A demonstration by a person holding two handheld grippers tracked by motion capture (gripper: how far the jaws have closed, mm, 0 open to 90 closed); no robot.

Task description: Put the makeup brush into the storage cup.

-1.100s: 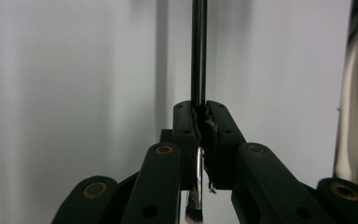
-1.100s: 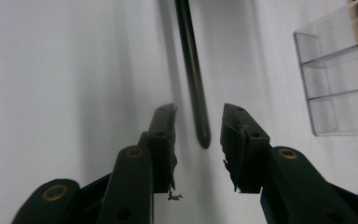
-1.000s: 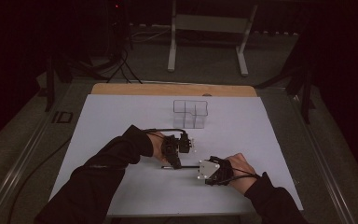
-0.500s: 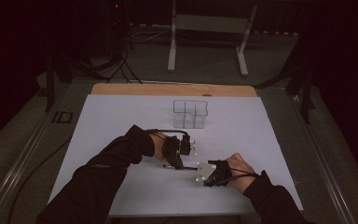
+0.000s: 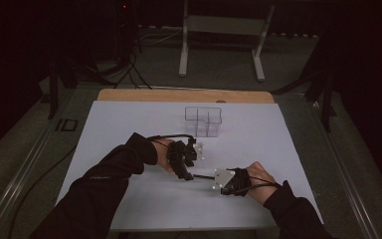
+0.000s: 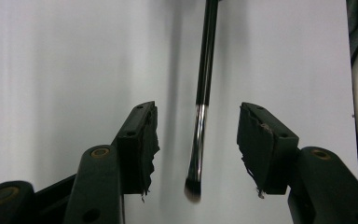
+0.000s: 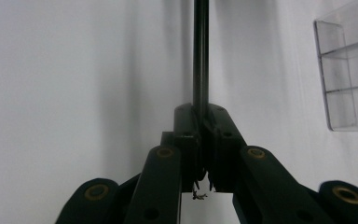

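Brush: you have one slim makeup brush (image 6: 204,84), its black handle running between your two grippers, nearer you than the clear organizer (image 5: 203,121).
Handling: it looks light, stiff and slick along the handle, soft at the bristle tip; take it on the handle, never on the bristles.
Right gripper (image 7: 201,122): fingers clenched on the handle end.
Left gripper (image 6: 198,128): fingers have just been opening; the brush tip hangs between them, untouched by either pad.
Count: one brush, one organizer, two grippers.
Surface (image 5: 129,124): white sheet under everything, organizer toward its far side.
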